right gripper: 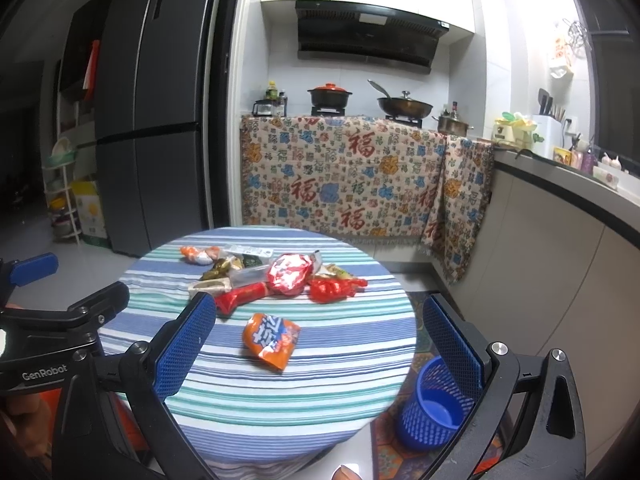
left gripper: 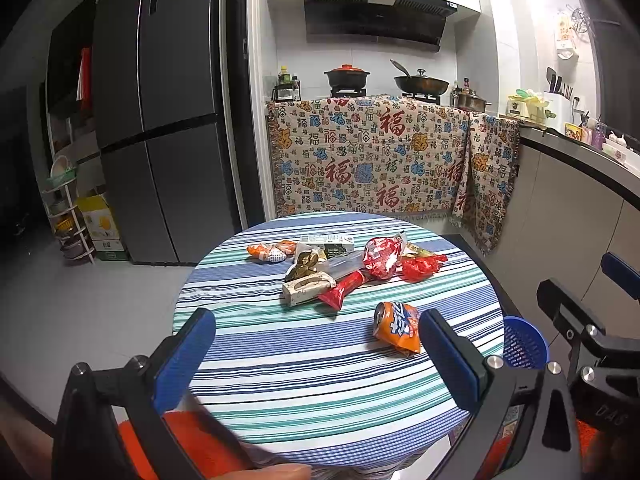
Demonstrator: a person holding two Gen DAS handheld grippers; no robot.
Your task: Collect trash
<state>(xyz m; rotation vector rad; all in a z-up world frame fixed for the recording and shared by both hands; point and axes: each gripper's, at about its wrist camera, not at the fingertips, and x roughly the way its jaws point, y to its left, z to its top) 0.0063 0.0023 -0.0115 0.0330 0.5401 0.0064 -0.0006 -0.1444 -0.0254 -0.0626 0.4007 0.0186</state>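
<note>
**Both grippers hanging wide over the littered table**

You are holding the left gripper [left gripper: 316,356] above the near edge of the round striped table [left gripper: 280,384], its 2 blue pads spread wide with nothing between them. Your right gripper [right gripper: 320,344] is hanging likewise released, jaws apart, to the right of the left one; each tool is showing at the edge of the other's view.

The trash is lying on the tablecloth. An orange snack bag [right gripper: 272,338] is sitting alone, nearest to you, just beside the left gripper's right pad in the left wrist view. Behind it, a cluster is crowding the far half: a red foil bag [right gripper: 290,278], a red wrapper [right gripper: 240,298], a crumpled red wrapper [right gripper: 334,288], a beige carton [left gripper: 306,288], and an orange-and-white packet [left gripper: 268,252] at the far left. What looks like a clear plastic sleeve is lying among them, though glare is blurring it.

A blue mesh bin [right gripper: 434,410] is standing on the floor, right of the table.
</note>
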